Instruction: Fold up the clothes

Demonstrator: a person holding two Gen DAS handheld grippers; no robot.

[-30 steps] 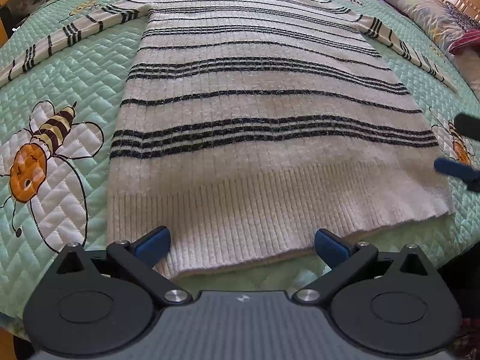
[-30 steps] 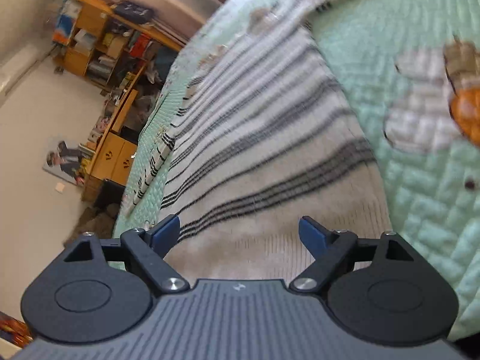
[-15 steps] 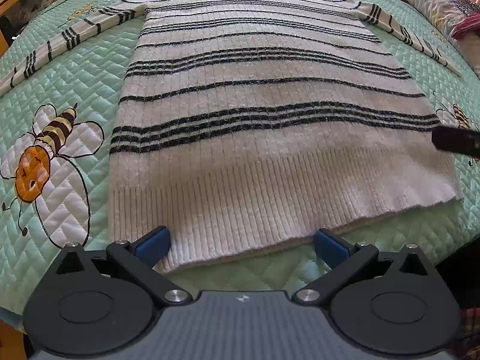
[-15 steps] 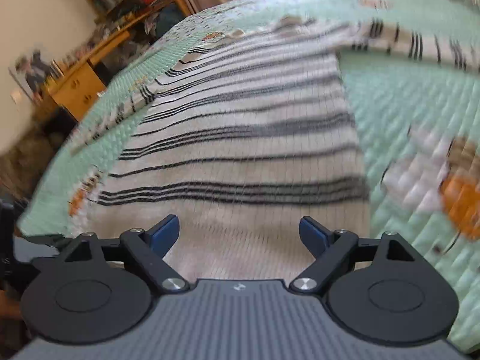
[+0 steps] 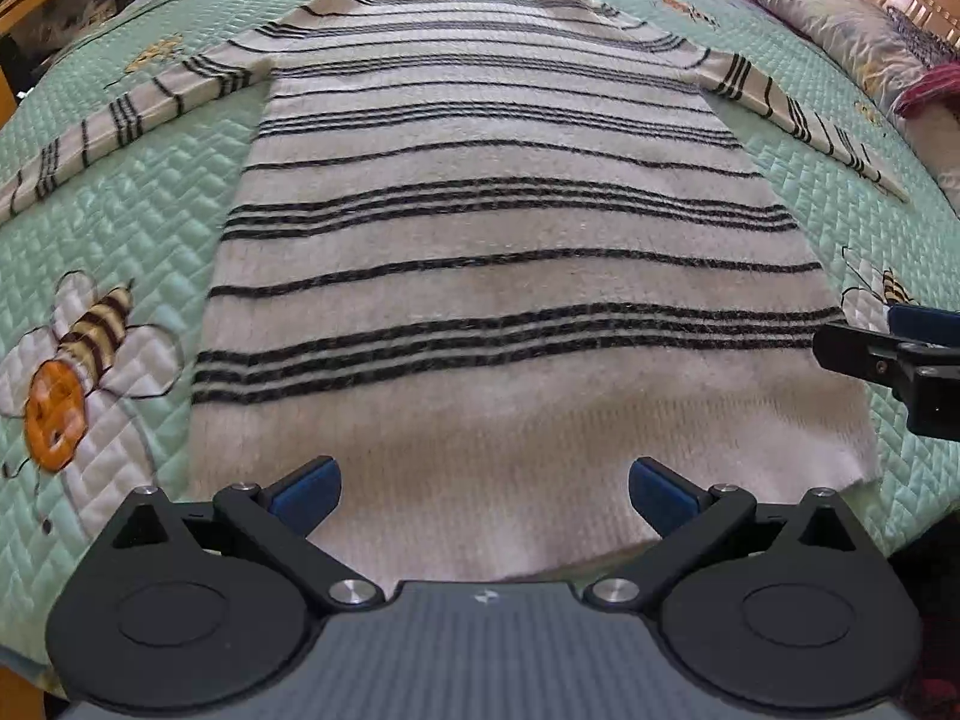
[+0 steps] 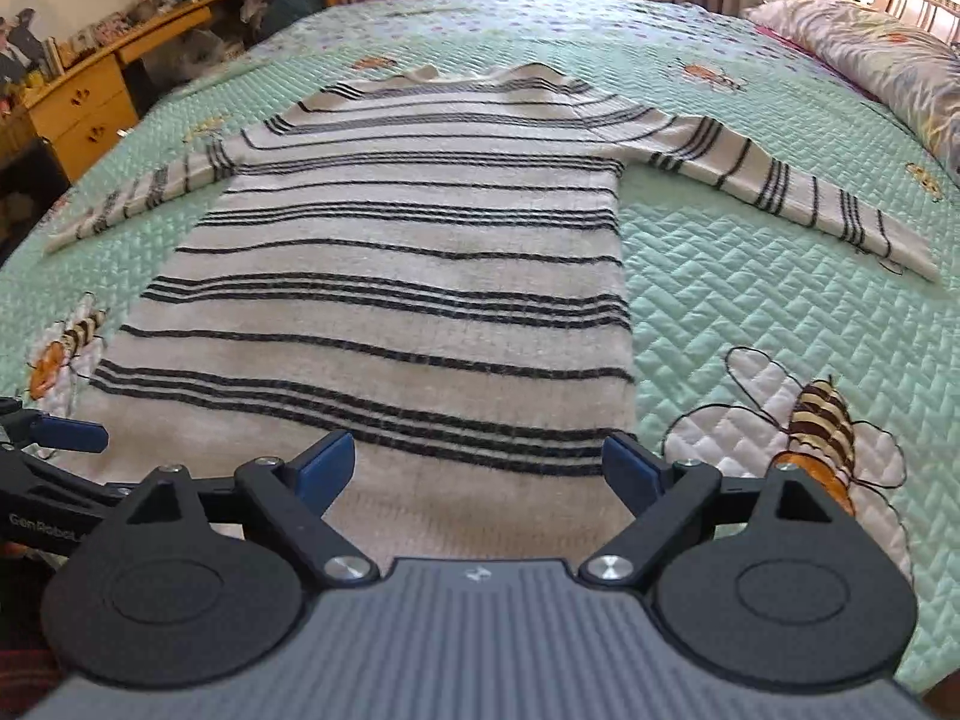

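Note:
A cream knitted sweater (image 5: 510,276) with black stripes lies flat on the bed, hem towards me and both sleeves (image 6: 780,186) spread out to the sides. My left gripper (image 5: 480,492) hovers open over the left half of the hem band, with only fabric below its blue pads. My right gripper (image 6: 480,468) hangs over the hem's right part, its jaws wide and still opening, gripping nothing. Each gripper shows at the edge of the other's view: the right one (image 5: 888,348) by the sweater's right side, the left one (image 6: 60,435) by its left.
The sweater rests on a green quilted bedspread (image 5: 120,228) with embroidered bees (image 6: 822,420). Flowered pillows (image 6: 870,60) and a headboard lie far right. A wooden desk (image 6: 78,102) with cluttered shelves stands beyond the bed's left side.
The right view has rolled from a steep tilt to level and now faces up the sweater. The left gripper has moved forward over the hem, and more of the sweater shows.

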